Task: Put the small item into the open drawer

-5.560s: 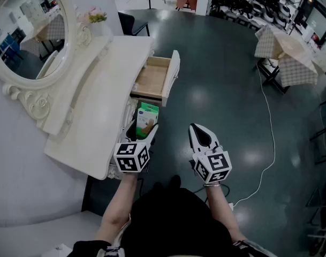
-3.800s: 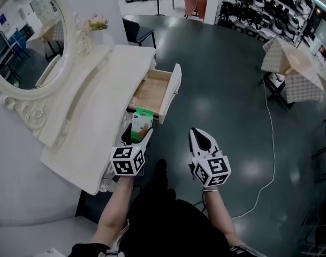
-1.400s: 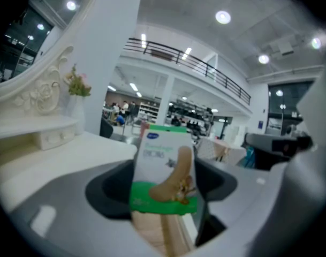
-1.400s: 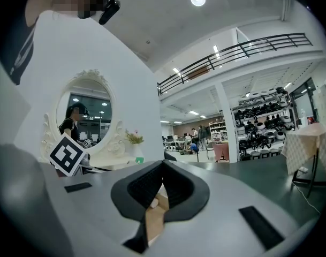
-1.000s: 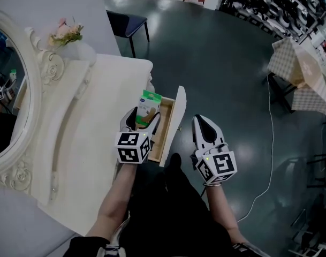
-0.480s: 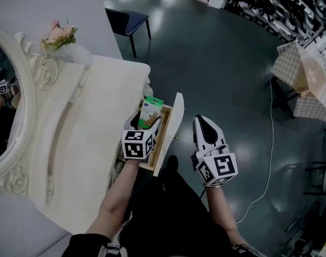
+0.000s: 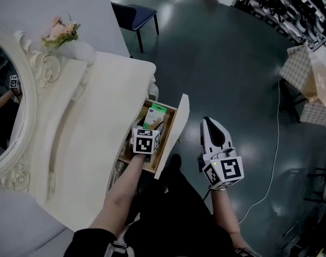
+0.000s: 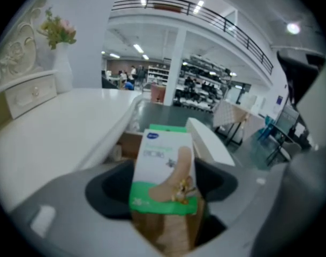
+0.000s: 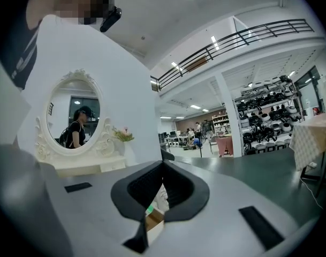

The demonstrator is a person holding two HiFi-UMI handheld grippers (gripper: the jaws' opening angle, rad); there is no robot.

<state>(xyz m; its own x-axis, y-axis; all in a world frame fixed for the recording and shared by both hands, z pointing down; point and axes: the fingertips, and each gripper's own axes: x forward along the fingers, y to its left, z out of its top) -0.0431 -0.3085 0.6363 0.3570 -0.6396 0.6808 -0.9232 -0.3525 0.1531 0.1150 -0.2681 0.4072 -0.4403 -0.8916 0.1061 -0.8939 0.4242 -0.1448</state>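
Note:
A small white-and-green box (image 7: 154, 115) (image 8: 164, 170) of plasters is clamped in my left gripper (image 7: 150, 126) (image 8: 165, 189). It hangs inside the open wooden drawer (image 7: 172, 123) of the white dressing table (image 7: 93, 138); whether it touches the drawer floor I cannot tell. In the left gripper view the drawer's white front (image 8: 210, 141) shows to the right of the box. My right gripper (image 7: 212, 132) (image 9: 161, 183) is shut and holds nothing. It hovers over the dark floor, right of the drawer front.
An oval mirror (image 7: 2, 100) and a vase of flowers (image 7: 66, 36) stand on the table's back left. A dark chair (image 7: 136, 15) sits beyond the table. A checked-cloth table (image 7: 312, 79) and a white cable (image 7: 273, 143) lie to the right.
My left gripper has carried the box forward and down, from beside the table's edge into the open drawer. My right gripper has stayed shut at the drawer's right.

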